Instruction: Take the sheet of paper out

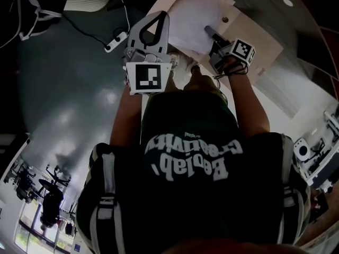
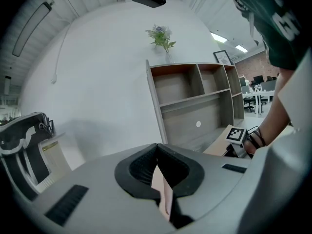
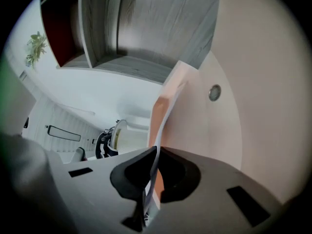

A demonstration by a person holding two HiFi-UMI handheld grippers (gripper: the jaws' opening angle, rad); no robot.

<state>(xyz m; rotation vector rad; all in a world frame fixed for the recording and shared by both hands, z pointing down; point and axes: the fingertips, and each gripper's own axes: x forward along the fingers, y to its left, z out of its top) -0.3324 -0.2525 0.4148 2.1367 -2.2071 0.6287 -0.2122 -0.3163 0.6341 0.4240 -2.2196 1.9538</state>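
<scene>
Head view: the sheet of paper (image 1: 197,12) is seen lying on a tan folder (image 1: 254,41) at the far side, with the left gripper (image 1: 159,20) at its left edge and the right gripper (image 1: 208,32) at its right.
Left gripper view: the jaws are clamped on a folder edge (image 2: 163,189).
Right gripper view: the jaws are closed on the sheet's thin edge (image 3: 162,129).
Risk: the sheet could be torn or lost if pulled askew against a shallow pinch.

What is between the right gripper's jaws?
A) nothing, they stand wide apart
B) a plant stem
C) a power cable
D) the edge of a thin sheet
D: the right gripper view shows the right gripper with jaws shut on the sheet of paper.
</scene>
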